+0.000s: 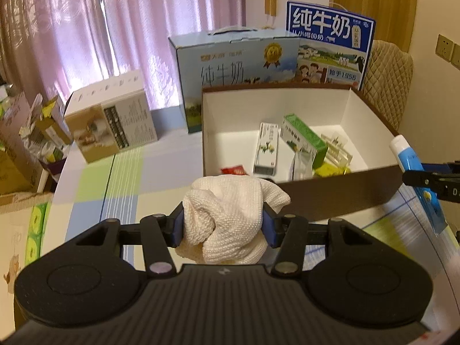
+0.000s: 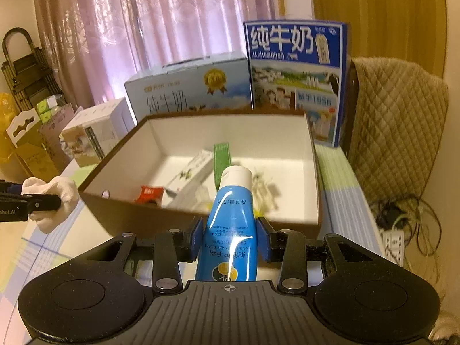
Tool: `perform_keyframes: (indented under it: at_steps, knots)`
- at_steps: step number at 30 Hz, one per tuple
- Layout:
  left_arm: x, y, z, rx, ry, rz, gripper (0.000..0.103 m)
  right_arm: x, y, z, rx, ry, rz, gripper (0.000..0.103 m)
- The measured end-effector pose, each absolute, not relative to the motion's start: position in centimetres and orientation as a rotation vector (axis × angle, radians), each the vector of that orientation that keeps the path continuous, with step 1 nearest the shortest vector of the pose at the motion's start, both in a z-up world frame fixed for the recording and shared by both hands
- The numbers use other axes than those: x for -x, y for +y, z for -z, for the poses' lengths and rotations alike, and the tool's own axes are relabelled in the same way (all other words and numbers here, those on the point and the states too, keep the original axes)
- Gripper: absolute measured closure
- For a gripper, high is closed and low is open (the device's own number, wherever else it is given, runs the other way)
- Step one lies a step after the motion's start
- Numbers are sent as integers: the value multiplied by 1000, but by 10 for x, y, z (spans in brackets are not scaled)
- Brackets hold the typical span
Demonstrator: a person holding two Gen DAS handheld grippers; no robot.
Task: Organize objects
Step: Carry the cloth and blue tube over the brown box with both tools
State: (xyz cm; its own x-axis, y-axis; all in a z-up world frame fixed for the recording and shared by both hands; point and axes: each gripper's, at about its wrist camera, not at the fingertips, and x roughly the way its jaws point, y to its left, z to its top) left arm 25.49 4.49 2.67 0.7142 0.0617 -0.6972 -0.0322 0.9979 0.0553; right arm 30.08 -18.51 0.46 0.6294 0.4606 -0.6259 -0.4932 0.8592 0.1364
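Note:
My left gripper [image 1: 222, 224] is shut on a bunched white knitted cloth [image 1: 230, 215], held just in front of the near wall of an open brown box [image 1: 339, 192] with a white inside. My right gripper [image 2: 230, 240] is shut on a blue hand-cream tube [image 2: 231, 230] with a white cap, pointing at the same brown box [image 2: 115, 212]. Each gripper shows at the edge of the other's view: the tube [image 1: 414, 169] at the right, the cloth [image 2: 54, 198] at the left. Inside the box lie a green carton [image 1: 304, 138], a white carton [image 1: 267, 149] and a red packet [image 1: 234, 170].
Two milk cartons [image 1: 238, 72] [image 1: 330, 43] stand behind the box, a white and tan box [image 1: 115, 118] to its left. The table has a checked cloth [image 1: 123, 178]. A quilted chair back [image 2: 399, 123] and cables with a power strip [image 2: 394, 230] are at the right. Clutter sits at the far left.

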Motion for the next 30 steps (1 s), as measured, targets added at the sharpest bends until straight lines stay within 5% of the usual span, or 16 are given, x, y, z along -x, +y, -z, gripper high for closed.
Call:
perform_keyframes:
  at_steps: [13, 30]
  knots:
    - [-319, 38, -41, -62, 720, -28, 55, -371, -170, -23, 41, 647, -522, 66]
    - [-390, 33, -9, -122, 778, -20, 55, -442, -149, 28, 177, 732, -445, 66]
